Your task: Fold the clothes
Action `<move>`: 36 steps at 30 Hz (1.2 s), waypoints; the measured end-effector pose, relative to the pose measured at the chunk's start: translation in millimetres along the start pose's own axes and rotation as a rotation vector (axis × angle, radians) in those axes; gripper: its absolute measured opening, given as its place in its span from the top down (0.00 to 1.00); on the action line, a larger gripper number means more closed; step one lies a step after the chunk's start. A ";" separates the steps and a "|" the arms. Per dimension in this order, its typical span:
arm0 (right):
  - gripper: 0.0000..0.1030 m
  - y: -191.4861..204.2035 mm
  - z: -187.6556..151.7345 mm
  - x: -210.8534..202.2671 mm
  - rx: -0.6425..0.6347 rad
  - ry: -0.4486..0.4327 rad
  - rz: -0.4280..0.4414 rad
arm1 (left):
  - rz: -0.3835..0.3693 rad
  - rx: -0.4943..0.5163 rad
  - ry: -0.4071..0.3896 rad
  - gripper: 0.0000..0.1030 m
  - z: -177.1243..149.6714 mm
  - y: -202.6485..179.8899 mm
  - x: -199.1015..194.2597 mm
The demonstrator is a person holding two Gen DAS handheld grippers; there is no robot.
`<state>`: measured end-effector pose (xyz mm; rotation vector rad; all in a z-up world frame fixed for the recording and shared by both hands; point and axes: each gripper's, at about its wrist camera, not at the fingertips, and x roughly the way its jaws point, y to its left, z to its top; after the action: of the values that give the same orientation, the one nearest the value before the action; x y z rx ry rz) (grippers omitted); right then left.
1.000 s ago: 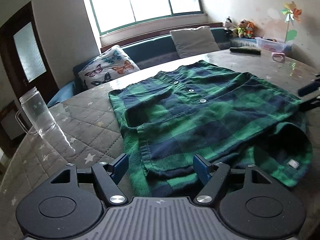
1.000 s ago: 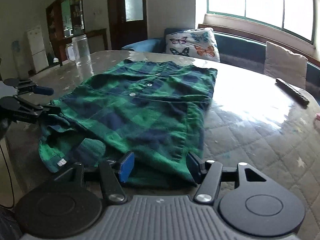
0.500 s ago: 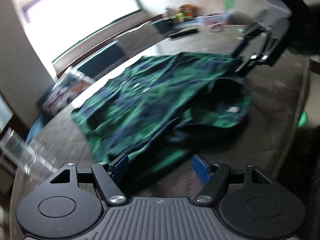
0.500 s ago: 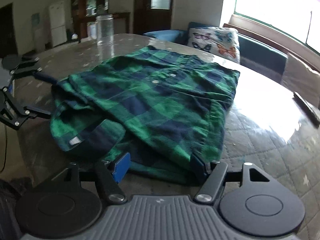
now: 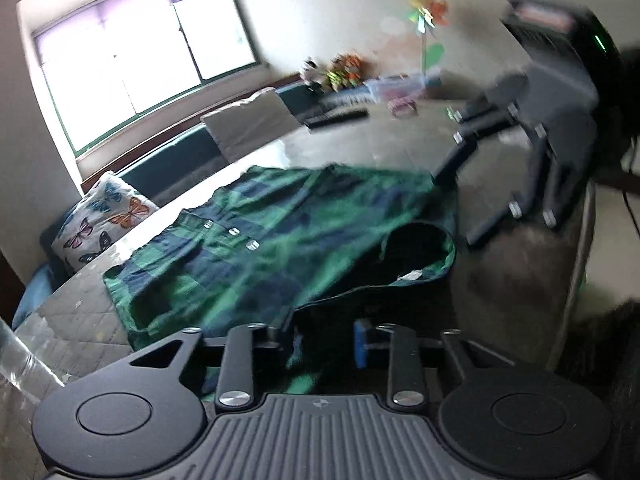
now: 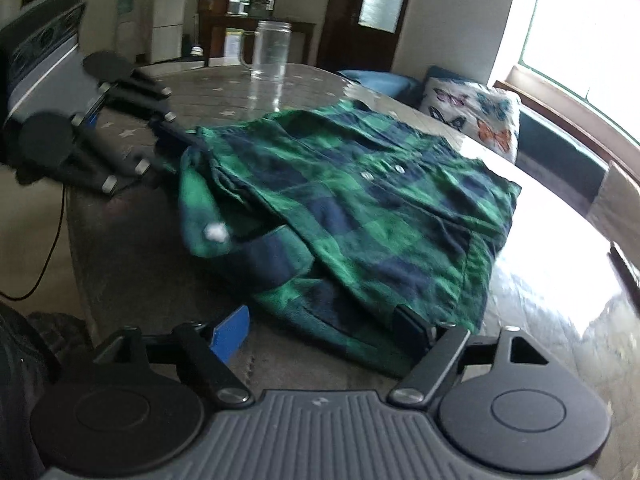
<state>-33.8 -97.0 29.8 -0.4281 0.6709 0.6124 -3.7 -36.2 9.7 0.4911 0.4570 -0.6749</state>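
Note:
A green and navy plaid shirt point(image 5: 256, 256) point(image 6: 380, 200) lies buttoned and spread on the quilted table point(image 6: 540, 280). My left gripper point(image 5: 324, 340) sits low at the shirt's collar-side edge. Its jaws are closing, with dark fabric filling the gap between them and space still left. In the right wrist view the left gripper point(image 6: 168, 140) touches the shirt's far left corner. My right gripper point(image 6: 320, 332) is at the near hem, its jaws opening, the hem corner lying between them against the right finger. It shows as a blurred right gripper point(image 5: 460, 204) in the left wrist view.
A clear glass mug point(image 6: 270, 52) stands on the table beyond the shirt. A black remote point(image 5: 336, 118) lies at the far side. A butterfly cushion point(image 5: 104, 216) and a grey cushion point(image 5: 252, 120) rest on the bench under the window. The table edge point(image 5: 580, 260) runs close by.
My left gripper has swung and rolled toward the collar end and its jaws have narrowed over the fabric. The right jaws have widened. The shirt's collar side has bunched up.

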 end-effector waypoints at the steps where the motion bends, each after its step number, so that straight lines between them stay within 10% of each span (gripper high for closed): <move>1: 0.22 1.2 1.3 1.3 -0.013 -0.005 -0.001 | 0.004 -0.032 -0.005 0.81 3.9 5.9 0.2; 5: 0.28 1.0 8.9 11.1 -0.031 -0.040 -0.010 | 0.017 -0.133 -0.029 0.84 16.2 26.2 2.0; 15: 0.83 -23.6 36.0 28.0 0.089 -0.075 0.033 | 0.040 -0.172 0.017 0.67 5.1 35.6 -4.4; 21: 0.89 -36.5 49.2 22.3 0.168 -0.106 0.056 | 0.133 -0.081 0.071 0.45 -19.2 23.6 -20.1; 29: 0.94 -41.1 61.9 14.8 0.196 -0.158 0.038 | 0.231 0.041 0.116 0.45 -36.6 21.3 -7.9; 36: 0.96 -40.3 60.5 12.1 0.217 -0.179 0.024 | 0.228 0.047 0.105 0.89 -36.5 29.2 -8.9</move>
<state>26.6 -89.1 71.3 -0.1615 0.5646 0.5856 1.4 8.4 -6.2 0.6154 0.4762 -0.4423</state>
